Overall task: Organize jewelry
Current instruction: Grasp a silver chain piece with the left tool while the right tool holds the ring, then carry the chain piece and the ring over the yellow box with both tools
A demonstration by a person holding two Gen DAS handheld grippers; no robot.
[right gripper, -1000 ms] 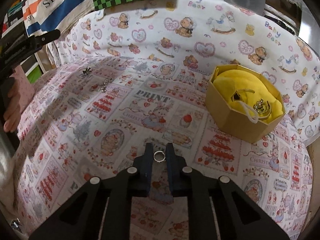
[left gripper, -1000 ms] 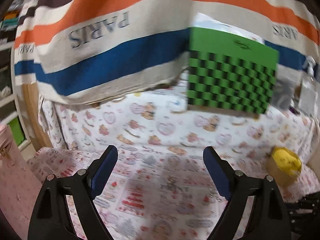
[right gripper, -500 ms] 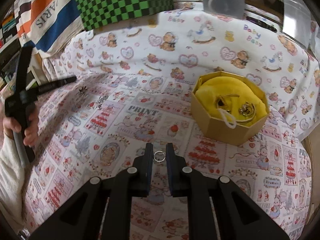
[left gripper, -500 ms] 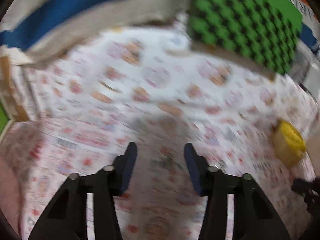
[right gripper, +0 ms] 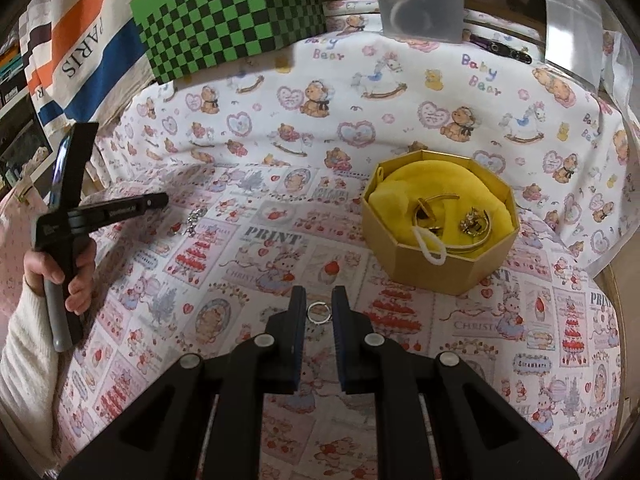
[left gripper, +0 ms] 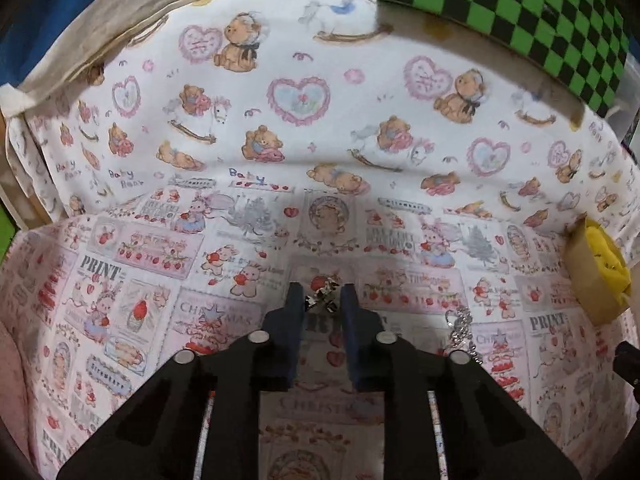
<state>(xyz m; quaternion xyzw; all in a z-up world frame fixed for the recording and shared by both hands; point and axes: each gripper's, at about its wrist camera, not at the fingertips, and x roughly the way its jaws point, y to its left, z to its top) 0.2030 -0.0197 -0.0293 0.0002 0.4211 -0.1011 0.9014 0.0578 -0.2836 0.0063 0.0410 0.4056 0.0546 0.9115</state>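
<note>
A small silver ornament (left gripper: 323, 296) lies on the printed cloth. My left gripper (left gripper: 321, 300) has its jaws closing around it, and the blue pads touch its sides. In the right wrist view the left gripper (right gripper: 162, 199) reaches low over the cloth, held by a hand (right gripper: 74, 276). My right gripper (right gripper: 318, 304) is shut on a thin silver ring (right gripper: 319, 313), above the cloth and short of the gold octagonal box (right gripper: 440, 276). The box holds a yellow cushion (right gripper: 404, 196) with gold bangles (right gripper: 476, 224) on it. A silver chain (left gripper: 462, 332) lies loose beside the left gripper.
The bear-print cloth (right gripper: 360, 92) rises as a wall at the back. A green checkered box (right gripper: 228, 20) and a striped PARIS bag (right gripper: 76, 52) stand behind it, with clear plastic bags (right gripper: 420, 0) to their right. A white sleeve (right gripper: 24, 360) lies along the left edge.
My left gripper has dropped towards the cloth and tipped downward, and its jaws have narrowed from wide to close around the silver ornament. The right gripper keeps the ring and has barely moved.
</note>
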